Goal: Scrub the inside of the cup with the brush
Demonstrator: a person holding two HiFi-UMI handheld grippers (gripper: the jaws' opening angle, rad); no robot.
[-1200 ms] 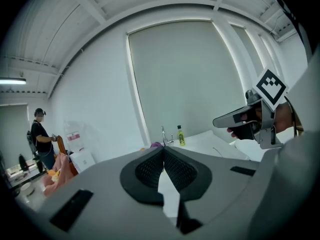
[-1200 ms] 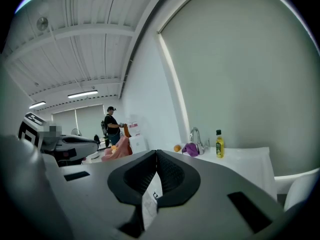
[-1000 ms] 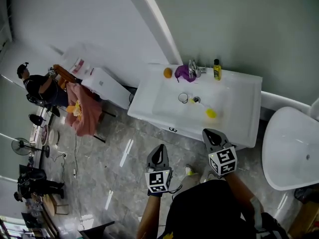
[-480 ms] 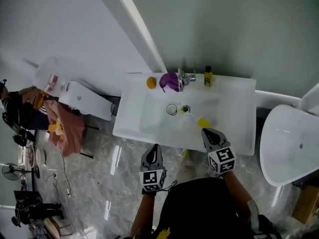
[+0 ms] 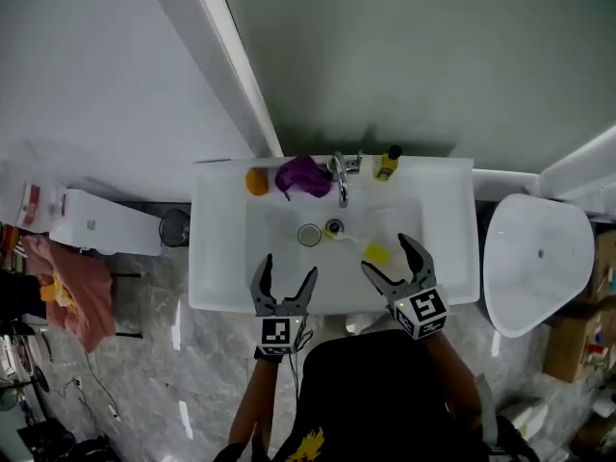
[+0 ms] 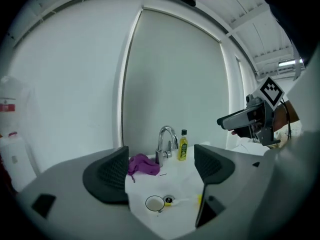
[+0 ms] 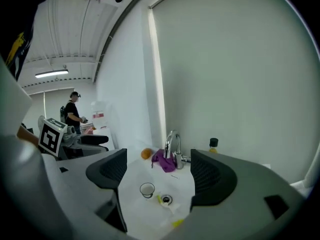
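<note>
Since the earlier frames the person has been closing on the sink (image 5: pixel 219 275), and both pairs of jaws, shut then, have just been opening with nothing between them. Head view: the left gripper (image 5: pixel 289 271) and the right gripper (image 5: pixel 388 256) are hovering over the front rim, each spread wide and empty. The cup (image 5: pixel 309 235) is standing upright in the basin just beside the drain, and the brush (image 5: pixel 376 253) is lying next to it, yellow head toward the right gripper. The step in hand appears to be the reach, so no scrubbing is under way yet. Left gripper view: the left gripper (image 6: pixel 160 176) is facing the cup (image 6: pixel 155 203) low between its open jaws, well short of it. It will probably need to come down and close on the cup's wall. Right gripper view: the right gripper (image 7: pixel 157 176), equally wide, is looking at the cup (image 7: pixel 147 189) and the brush (image 7: pixel 177 223). It will likely need to drop onto the handle. The basin is glossy white. A faucet (image 5: pixel 340 176), a purple cloth (image 5: pixel 301 175), an orange (image 5: pixel 255 181) and a yellow bottle (image 5: pixel 388 163) are sitting along its back ledge. A white tub (image 5: pixel 534 258) is standing to the right on a grey marbled floor (image 5: pixel 192 354).
</note>
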